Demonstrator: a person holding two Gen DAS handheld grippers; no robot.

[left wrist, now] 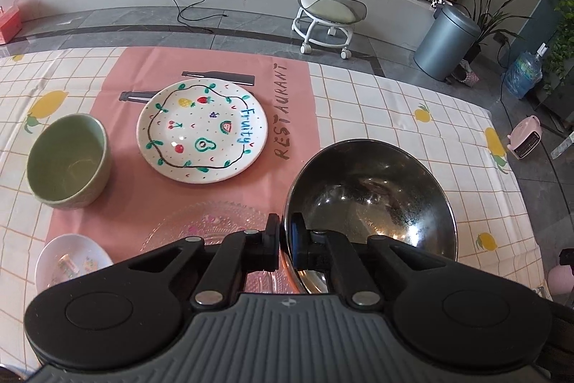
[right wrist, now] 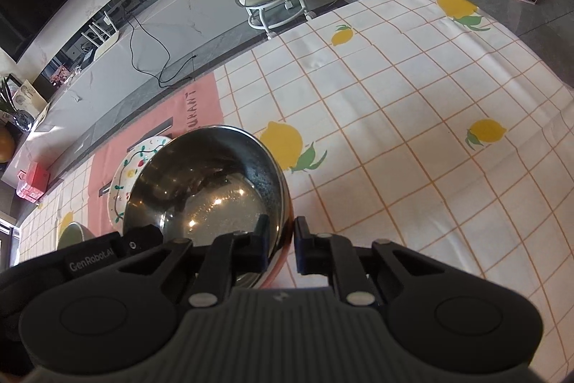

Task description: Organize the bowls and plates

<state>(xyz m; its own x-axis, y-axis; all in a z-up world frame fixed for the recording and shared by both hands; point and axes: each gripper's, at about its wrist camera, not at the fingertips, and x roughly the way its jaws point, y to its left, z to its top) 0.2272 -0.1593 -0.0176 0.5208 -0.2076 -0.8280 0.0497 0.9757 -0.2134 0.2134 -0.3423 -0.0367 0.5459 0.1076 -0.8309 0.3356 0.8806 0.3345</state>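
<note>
- I am working over a table under a checked tablecloth [right wrist: 394,117] printed with lemons, with a pink placemat [left wrist: 118,196] laid on it; a grey floor, a small wheeled stool [left wrist: 324,20] and a long marble counter lie beyond.
- My landmark is the painted fruit plate [left wrist: 202,131] in the middle of the placemat.
- The steel bowl [left wrist: 369,192] sits to the right of that plate, at the placemat's edge, and appears tipped, so I judge it is lifted a little.
- My left gripper [left wrist: 285,239] is clamped on the bowl's near-left rim, one finger inside the wall and one outside, jaws narrow.
- My right gripper [right wrist: 283,246] grips the near-right rim the same way, jaws drawn in tight on the thin wall.
- A green bowl [left wrist: 68,160] stands left of the plate; a clear glass plate [left wrist: 211,221] lies in front of it, and a small white dish [left wrist: 71,261] sits further to the front left.
- I expect the steel bowl to be light, stiff and slippery; the polished wall could slide in a pinch, so two rim grips suit it.
- The painted plate and the glass plate look fragile; I would set the bowl down gently near them.
</note>
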